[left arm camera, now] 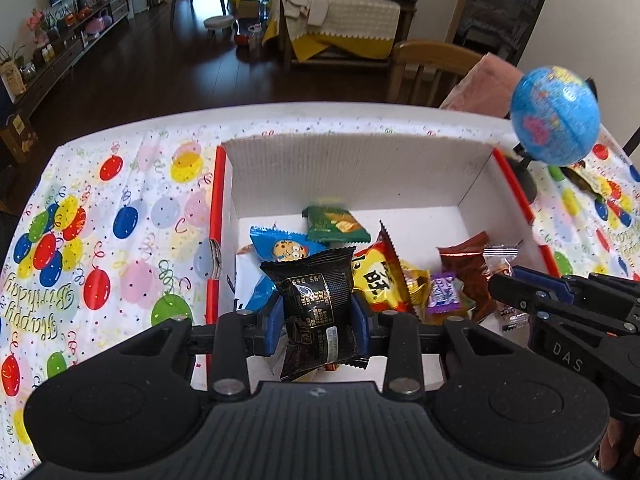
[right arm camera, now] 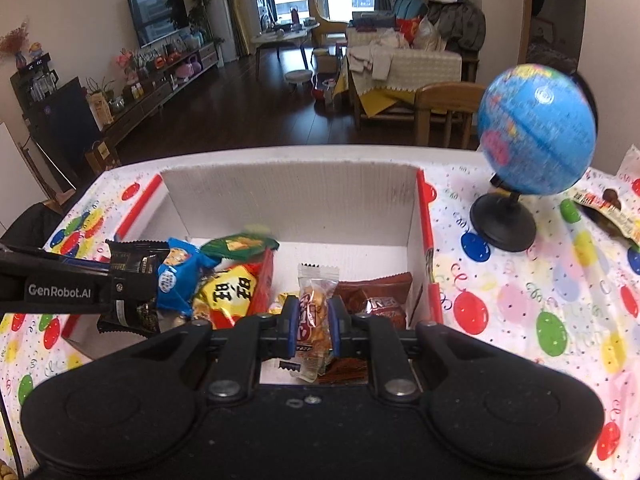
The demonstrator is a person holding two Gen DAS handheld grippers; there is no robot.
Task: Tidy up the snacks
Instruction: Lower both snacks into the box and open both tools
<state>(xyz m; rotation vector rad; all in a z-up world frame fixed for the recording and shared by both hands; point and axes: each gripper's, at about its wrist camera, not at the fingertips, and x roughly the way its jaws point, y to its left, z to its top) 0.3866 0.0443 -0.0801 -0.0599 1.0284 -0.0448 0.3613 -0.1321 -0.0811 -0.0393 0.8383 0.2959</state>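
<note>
**Two packets pinched above the white box**

Two tools each pinch a snack. The left tool clamps a glossy black packet, long axis running forward. The right tool grips a clear wrapped biscuit, also lengthwise. Ahead lies the white box with loose snacks; a globe stands right on the surface.

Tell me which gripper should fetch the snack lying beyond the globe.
Right. The snack lies beside the globe, on the right gripper's side, but it must first drop its clear packet.
</note>
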